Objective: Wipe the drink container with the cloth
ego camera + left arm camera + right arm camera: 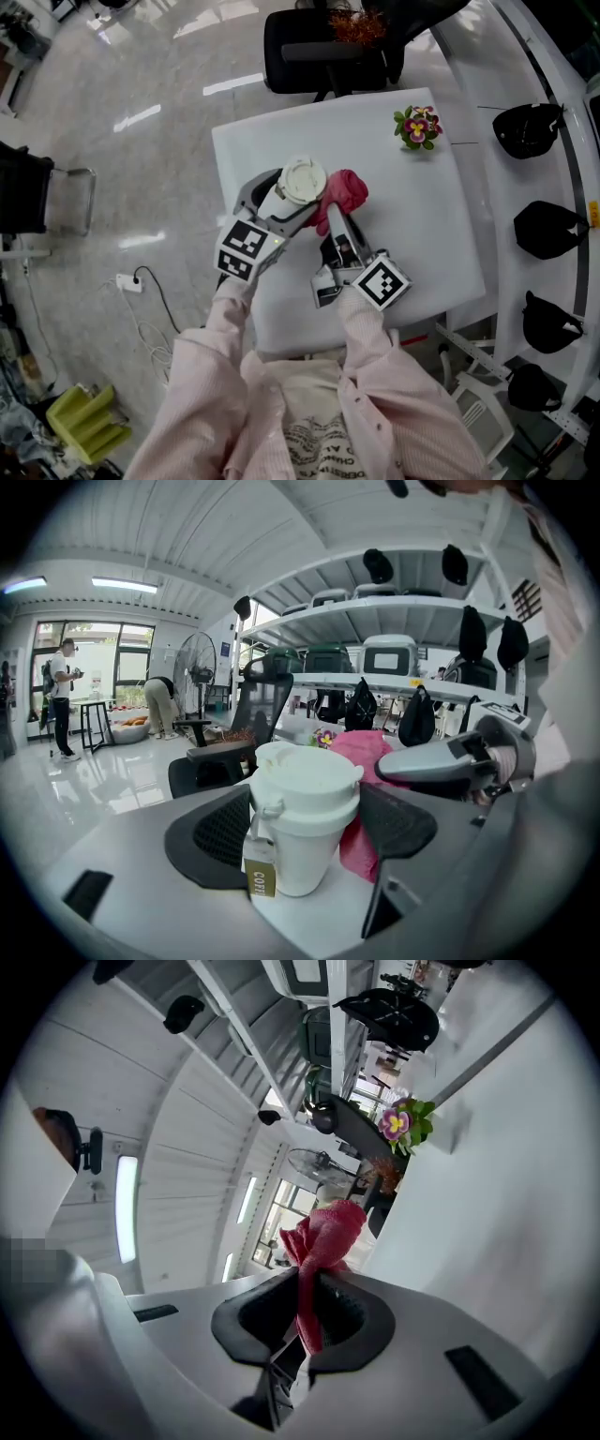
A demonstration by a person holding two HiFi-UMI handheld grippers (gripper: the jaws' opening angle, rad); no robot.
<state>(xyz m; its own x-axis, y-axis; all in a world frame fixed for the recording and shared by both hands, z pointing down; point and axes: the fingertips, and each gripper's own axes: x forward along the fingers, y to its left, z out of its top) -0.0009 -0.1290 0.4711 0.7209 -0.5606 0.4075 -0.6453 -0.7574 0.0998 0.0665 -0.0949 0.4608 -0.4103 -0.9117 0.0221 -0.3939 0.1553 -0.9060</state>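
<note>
- The drink container (305, 817), a white cup with a white lid, stands upright between the fingers (220, 836) of the left gripper (281, 206).
- The left gripper's fingers close on the drink container from both sides, one black pad against each flank of the cup wall.
- A small brown tag (260, 878) hangs from the lid down the near side of the drink container.
- The cloth (343, 192), red-pink and bunched, lies against the right side of the drink container, touching the wall just under the lid.
- In the left gripper view, part of the cloth sits between the drink container and the left gripper's right-hand pad.
- The right gripper (305, 1312) is positioned directly right of the drink container. Its fingers (258, 1312) are pressed together and pinch the cloth; the free end bunches up beyond the fingertips.
- The white worktop (412, 216) lies beneath the drink container. The container is near the worktop's left edge.
- A small potted flower (418, 127) stands well apart from the drink container, toward the far right corner of the worktop.
- A black office chair (328, 52) stands beyond the drink container, past the worktop's far edge.
</note>
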